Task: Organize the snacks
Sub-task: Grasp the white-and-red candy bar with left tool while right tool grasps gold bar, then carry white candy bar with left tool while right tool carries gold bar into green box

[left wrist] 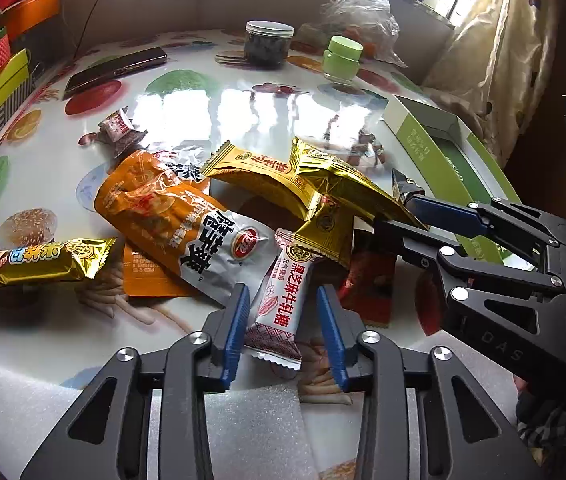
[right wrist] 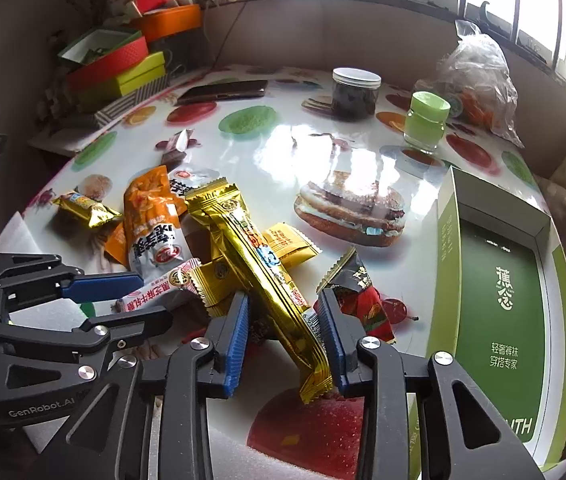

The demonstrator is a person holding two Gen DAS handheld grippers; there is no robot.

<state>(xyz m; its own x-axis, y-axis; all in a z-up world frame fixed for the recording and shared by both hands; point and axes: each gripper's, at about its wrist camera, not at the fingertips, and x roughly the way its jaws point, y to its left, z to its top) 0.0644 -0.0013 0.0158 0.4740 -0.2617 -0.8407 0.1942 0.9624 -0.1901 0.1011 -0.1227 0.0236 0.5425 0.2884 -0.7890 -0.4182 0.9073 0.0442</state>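
Left gripper (left wrist: 283,330) spread, straddling white-and-maroon nougat candy wrapper (left wrist: 281,312) flat on glossy printed tabletop (left wrist: 243,116), pads not touching; right gripper (right wrist: 283,338) pinching long gold foil snack bar (right wrist: 267,280) (lower end, tilted off the pile)

Round glossy table (left wrist: 187,112) with a printed food-and-fruit cover. Lying on it: a heap of foil snack packets (left wrist: 187,216), 1 gold-wrapped bar (left wrist: 47,262) apart at the left, a dark flat phone (left wrist: 117,68), a white-lidded clear jar (left wrist: 269,44), a green-capped small jar (left wrist: 342,60), a crumpled clear plastic bag (left wrist: 357,12), an open green-and-white cardboard box (left wrist: 443,152).
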